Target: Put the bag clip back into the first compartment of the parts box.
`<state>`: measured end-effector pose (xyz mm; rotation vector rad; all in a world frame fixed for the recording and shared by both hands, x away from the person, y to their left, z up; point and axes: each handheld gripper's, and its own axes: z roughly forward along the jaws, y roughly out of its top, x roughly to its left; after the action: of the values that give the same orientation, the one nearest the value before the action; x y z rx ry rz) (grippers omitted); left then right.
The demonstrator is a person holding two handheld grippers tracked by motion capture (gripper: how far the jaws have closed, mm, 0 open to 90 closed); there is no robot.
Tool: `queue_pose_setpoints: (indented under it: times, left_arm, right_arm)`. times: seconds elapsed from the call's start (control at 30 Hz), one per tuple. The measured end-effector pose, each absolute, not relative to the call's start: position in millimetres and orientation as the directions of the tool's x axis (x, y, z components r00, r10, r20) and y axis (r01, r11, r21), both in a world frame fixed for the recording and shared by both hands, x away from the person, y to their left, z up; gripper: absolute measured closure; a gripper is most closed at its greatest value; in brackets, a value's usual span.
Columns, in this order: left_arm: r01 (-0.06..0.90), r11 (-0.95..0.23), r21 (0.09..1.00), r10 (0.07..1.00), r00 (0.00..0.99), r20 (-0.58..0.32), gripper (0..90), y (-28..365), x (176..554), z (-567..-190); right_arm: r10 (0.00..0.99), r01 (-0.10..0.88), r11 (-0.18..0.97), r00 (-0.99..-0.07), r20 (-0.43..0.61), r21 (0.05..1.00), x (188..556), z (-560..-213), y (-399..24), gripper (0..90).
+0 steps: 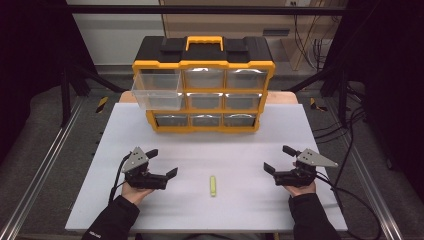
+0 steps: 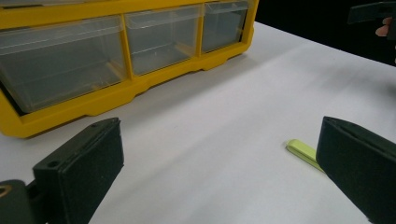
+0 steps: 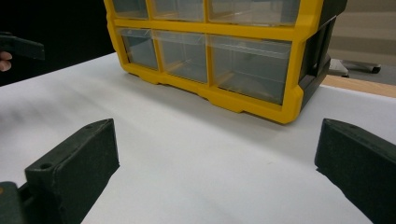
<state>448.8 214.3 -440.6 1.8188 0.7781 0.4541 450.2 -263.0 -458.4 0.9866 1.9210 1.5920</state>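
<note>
Left gripper view: right jaw hides one end of the yellow-green strip (image 2: 302, 152).

High view overhead; both low tool views share the organizer (image 1: 203, 82), seemingly close.

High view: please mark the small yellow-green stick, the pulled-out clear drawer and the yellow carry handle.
Small yellow-green stick (image 1: 213, 185), high view, middle of its length.
Pulled-out clear plastic drawer (image 1: 158, 96), high view, its front wall.
Yellow carry handle (image 1: 204, 39), high view, its top bar.
</note>
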Motion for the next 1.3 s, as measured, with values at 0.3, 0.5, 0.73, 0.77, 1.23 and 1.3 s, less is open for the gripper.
queue_pose_setpoints:
  times: [0.3, 0.5, 0.73, 0.77, 1.23, 1.3]
  left_arm:
    - [0.298, -0.243, 0.923, 0.687, 0.725, -0.053, 0.5, 197.0, 446.5, -439.0]
    - [0.302, -0.241, 0.922, 0.688, 0.723, -0.057, 0.4, 186.8, 445.4, -436.3]
    - [0.293, -0.250, 0.923, 0.674, 0.737, -0.051, 0.4, 171.2, 445.8, -432.5]
    - [0.293, -0.251, 0.923, 0.672, 0.739, -0.051, 0.4, 168.8, 446.2, -432.2]
    - [0.306, -0.299, 0.904, 0.641, 0.766, -0.047, 0.2, 132.1, 450.7, -436.4]
    - [0.310, -0.311, 0.898, 0.635, 0.771, -0.046, 0.2, 127.2, 451.2, -439.2]
  right_arm:
    - [0.761, 0.234, 0.084, -0.642, 0.089, 0.968, 449.7, -458.8, -263.0, 0.2]
    - [0.761, 0.233, 0.076, -0.642, 0.094, 0.970, 449.2, -457.9, -263.6, 0.2]
    - [0.761, 0.233, 0.080, -0.642, 0.092, 0.969, 449.6, -458.2, -263.4, 0.2]
    - [0.762, 0.234, 0.081, -0.641, 0.091, 0.969, 449.4, -458.2, -263.4, 0.2]
    - [0.762, 0.233, 0.082, -0.642, 0.090, 0.969, 449.6, -458.3, -263.3, 0.2]
    - [0.761, 0.233, 0.082, -0.642, 0.089, 0.969, 449.6, -458.3, -263.3, 0.2]
